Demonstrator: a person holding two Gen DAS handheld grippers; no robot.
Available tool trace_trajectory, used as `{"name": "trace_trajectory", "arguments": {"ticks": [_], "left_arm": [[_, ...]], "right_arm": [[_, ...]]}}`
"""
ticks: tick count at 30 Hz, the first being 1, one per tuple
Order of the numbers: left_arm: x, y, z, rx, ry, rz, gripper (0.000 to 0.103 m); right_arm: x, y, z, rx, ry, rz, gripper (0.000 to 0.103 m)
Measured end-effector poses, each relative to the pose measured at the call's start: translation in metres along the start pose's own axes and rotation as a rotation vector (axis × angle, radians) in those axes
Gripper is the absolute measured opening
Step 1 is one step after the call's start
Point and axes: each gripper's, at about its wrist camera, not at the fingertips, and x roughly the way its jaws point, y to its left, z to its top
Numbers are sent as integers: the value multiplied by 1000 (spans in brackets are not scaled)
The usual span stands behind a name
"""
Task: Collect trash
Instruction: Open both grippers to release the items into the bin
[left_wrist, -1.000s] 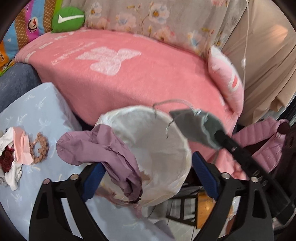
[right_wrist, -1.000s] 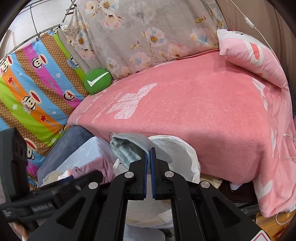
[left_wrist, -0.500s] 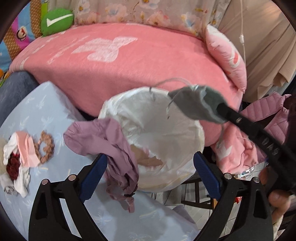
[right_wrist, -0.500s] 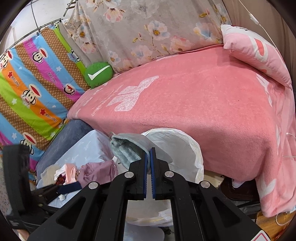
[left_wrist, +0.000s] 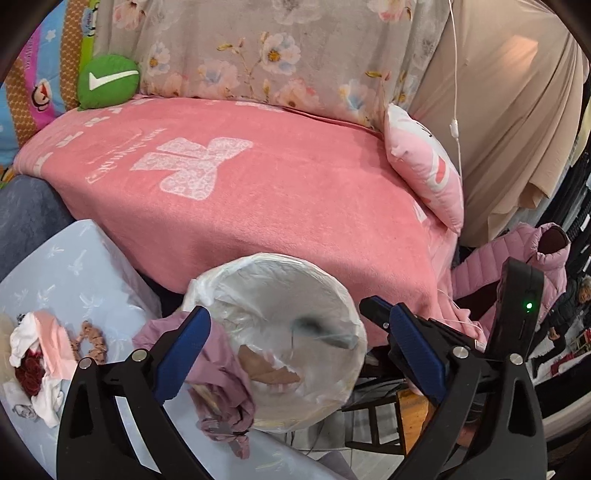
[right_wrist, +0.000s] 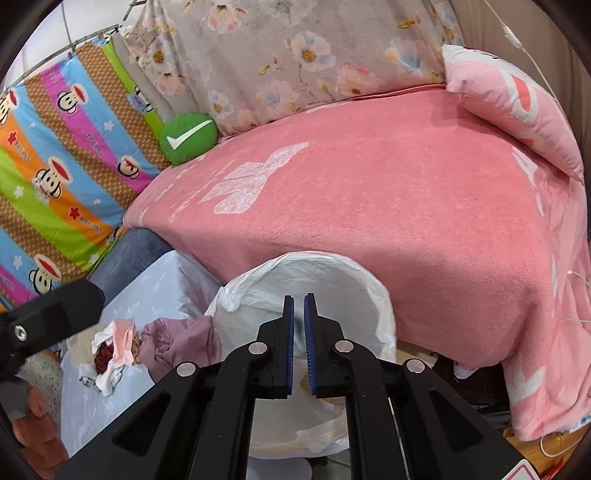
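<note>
Gaping upward toward both claws, the white-lined trash bin (left_wrist: 280, 332) stands upright.

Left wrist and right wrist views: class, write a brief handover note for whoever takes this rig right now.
Left gripper: open, empty, facing the white-lined bin.
Right gripper: jaws barely apart, nothing between them, over the bin.
Done: a blurred grey item and a brownish scrap are inside the bin.
Left: purple cloth against the bin's rim; white, pink and red scraps and a brown braided piece on the blue-covered table.
</note>
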Motion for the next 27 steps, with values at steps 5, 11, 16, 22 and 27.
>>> {"name": "trace_trajectory", "arguments": {"ticks": [5,11,16,22,27], "left_arm": [[-11,16,-7,-36,-39,108,94],[-20,40,-16,-116,-96,262,94],[-28,55,-27,-161,-112,341,94],[-33,75,-38,-220,-104,386,94],[-38,90,-48,-269,-100,394,94]], "right_arm": [[10,21,-13,-34,42,62,35],[23,62,-48,-131,122,138,44],[41,88,-64,-180,174,157,44],[55,83,-55,-191,175,77,2],[43,60,-38,-147,122,14,2]]}}
